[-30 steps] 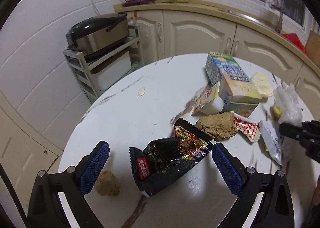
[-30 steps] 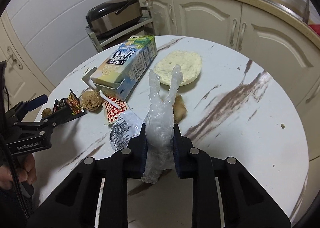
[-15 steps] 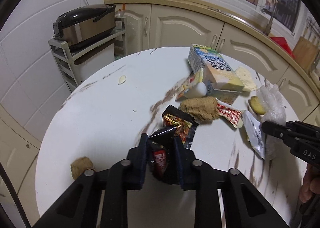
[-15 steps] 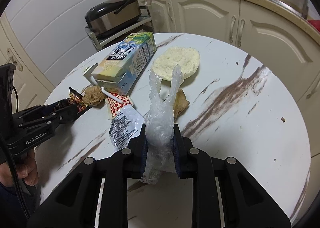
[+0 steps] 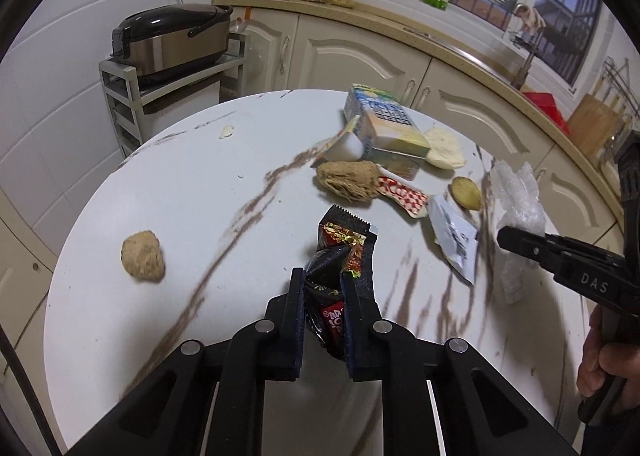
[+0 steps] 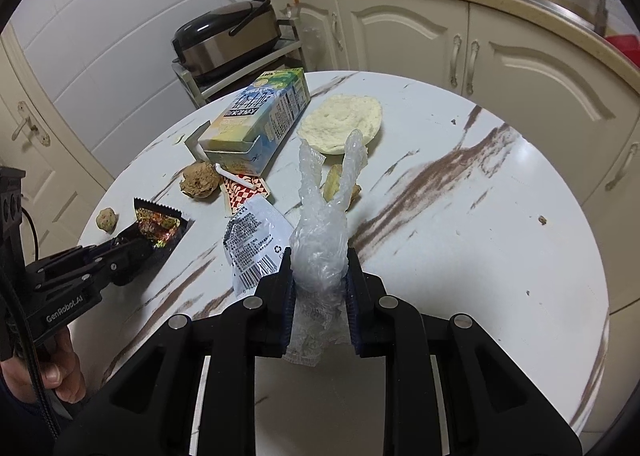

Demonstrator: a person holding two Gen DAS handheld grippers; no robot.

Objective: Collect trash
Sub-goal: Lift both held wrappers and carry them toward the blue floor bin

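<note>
Left gripper (image 5: 322,288): closed narrow on the black snack wrapper (image 5: 340,252), gripped at the lower end, torn foil end fanned out beyond the tips. Right gripper (image 6: 319,276): closed narrow on the crumpled clear plastic glove (image 6: 320,232), two glove fingers standing up past the tips.

Positions given relative to the drink carton (image 6: 256,120), lying on its side on the round table (image 6: 480,240):
- Brown crumbly lump (image 6: 200,180): touching or just short of the carton's near end; contact unclear from the right wrist view.
- Red-and-white checked wrapper (image 6: 242,188): just beside the same end.
- White printed sachet (image 6: 252,244): nearer the grippers than the carton, just left of the glove.
- Flat pale bread round (image 6: 340,122): just beside the carton's right flank.
- Second brown lump (image 5: 143,256): well apart, toward the table's left edge.

Procedure for the step in hand:
- Keep both jaws closed; thin film slips readily.
- Lift straight up before travelling, to avoid dragging the sachet.
- No bin in view; locate receptacle before release.
</note>
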